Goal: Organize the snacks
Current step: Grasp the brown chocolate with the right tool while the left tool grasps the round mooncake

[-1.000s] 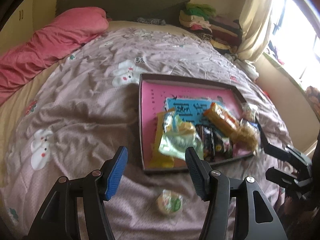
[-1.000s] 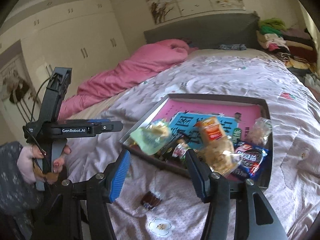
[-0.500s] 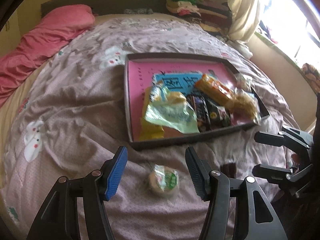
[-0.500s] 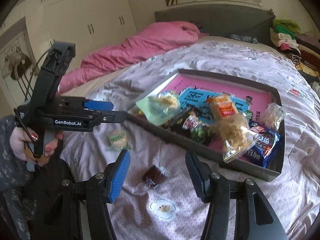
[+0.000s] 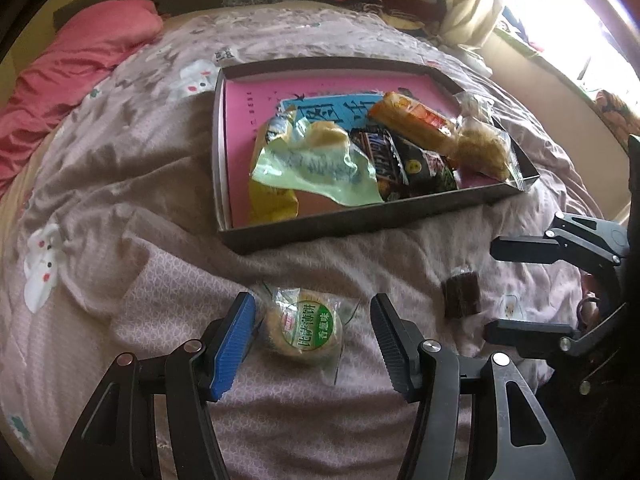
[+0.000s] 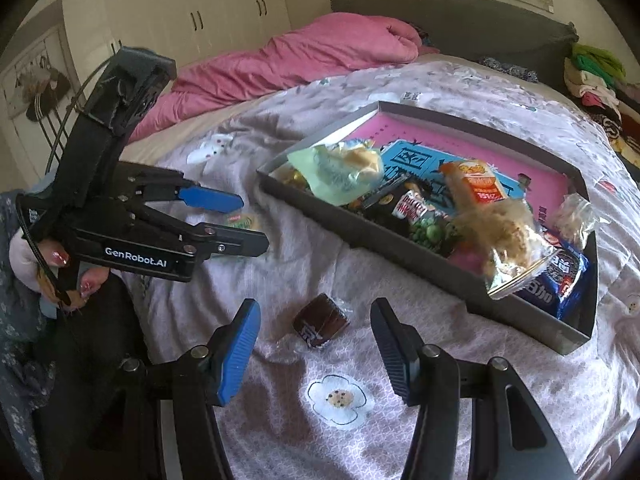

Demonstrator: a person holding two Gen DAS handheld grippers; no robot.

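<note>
From the left wrist view, a shallow grey tray [image 5: 352, 232] with a pink floor is being shown lying on a bed [image 5: 120, 184]. Most snacks are already being held inside it: a pale green packet [image 5: 316, 168], dark chocolate bars [image 5: 384, 156], an orange wrapper [image 5: 416, 120] and a clear bag of pastry [image 5: 484, 148]. Just in front of the tray, a round wrapped biscuit [image 5: 304, 328] is being framed between the fingers of the left tongs [image 5: 312, 344], which are being held open and apart from it.

From the right wrist view, a small brown wrapped sweet [image 6: 320, 320] is being shown on the bed in front of the tray [image 6: 440, 264], between the open fingers of the right tongs [image 6: 316, 344], untouched. By this judgement, two snacks are still being left outside the tray.
</note>
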